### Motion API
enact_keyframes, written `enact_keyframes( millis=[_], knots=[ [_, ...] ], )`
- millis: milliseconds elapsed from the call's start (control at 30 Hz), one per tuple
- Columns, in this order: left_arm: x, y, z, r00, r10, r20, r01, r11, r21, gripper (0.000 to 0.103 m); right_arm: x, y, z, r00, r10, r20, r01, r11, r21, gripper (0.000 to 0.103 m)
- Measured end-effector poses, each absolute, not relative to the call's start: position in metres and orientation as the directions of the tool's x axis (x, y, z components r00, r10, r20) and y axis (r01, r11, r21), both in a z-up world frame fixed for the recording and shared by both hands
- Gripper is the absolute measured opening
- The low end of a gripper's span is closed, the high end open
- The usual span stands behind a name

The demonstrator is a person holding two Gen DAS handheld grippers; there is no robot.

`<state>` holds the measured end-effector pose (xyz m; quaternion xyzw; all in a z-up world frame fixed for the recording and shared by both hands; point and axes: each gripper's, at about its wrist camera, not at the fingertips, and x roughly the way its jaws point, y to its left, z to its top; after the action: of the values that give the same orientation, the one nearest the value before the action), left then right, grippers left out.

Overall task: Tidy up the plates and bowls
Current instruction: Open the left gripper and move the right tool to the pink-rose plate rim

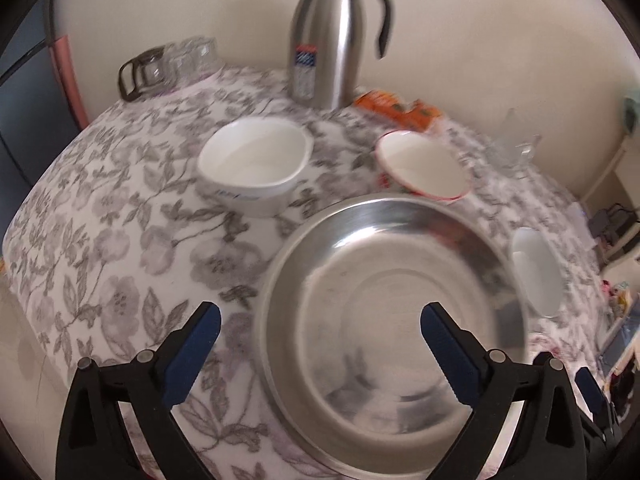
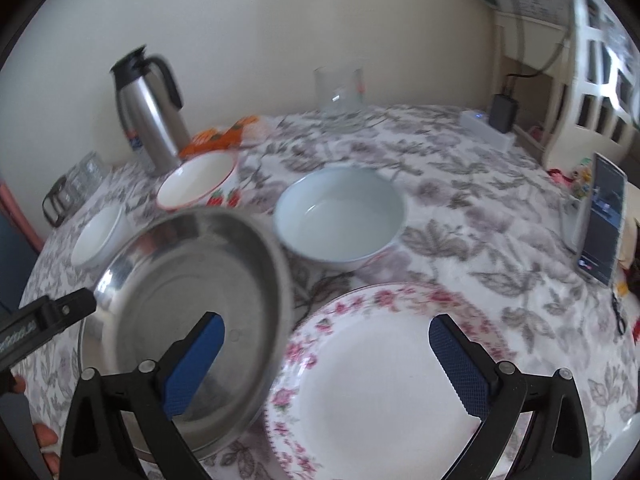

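Here both grippers tilt down over the table (image 2: 460,184), each with its jaws spread wide and nothing between the pads. The left gripper (image 1: 320,340) hangs above the near rim of the steel pan (image 1: 392,276); the right gripper (image 2: 326,354) hangs over the gap between that pan and the floral plate (image 2: 380,380), its left finger above the pan and its right finger above the plate.

By count there is one steel pan, one floral plate and three bowls. The plate lies just right of the pan, and from the right wrist the pan's rim seems to overlap its edge. The pale bowl (image 2: 340,216) sits beyond the pan to the right, the red-rimmed bowl (image 2: 198,180) behind it, and the white bowl (image 1: 256,164) behind it to the left. One flask (image 1: 328,36) stands far behind the pan, by the wall.
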<state>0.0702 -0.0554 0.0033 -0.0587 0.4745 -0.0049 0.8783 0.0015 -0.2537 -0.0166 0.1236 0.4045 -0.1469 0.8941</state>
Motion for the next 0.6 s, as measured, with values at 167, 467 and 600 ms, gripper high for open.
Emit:
enact_keyframes(
  millis=[167,467,600],
  knots=[
    [0.052,-0.082,0.024,0.620,-0.139,-0.772,0.063,0.990,-0.128,0.100,-0.013,-0.279,-0.012,0.633,-0.185,-0.751,0.423,0.896,0.137,0.103],
    [0.023,-0.134,0.034,0.547,-0.323,-0.773,0.237,0.945,-0.227,0.100,-0.048,-0.334,-0.025,0.584,-0.223,-0.780,0.560,0.807,0.188,0.103],
    [0.009,-0.158,0.029,0.493,-0.361,-0.791,0.276,0.928,-0.251,0.100,-0.060,-0.349,-0.030,0.569,-0.222,-0.792,0.588,0.783,0.203,0.103]
  ],
)
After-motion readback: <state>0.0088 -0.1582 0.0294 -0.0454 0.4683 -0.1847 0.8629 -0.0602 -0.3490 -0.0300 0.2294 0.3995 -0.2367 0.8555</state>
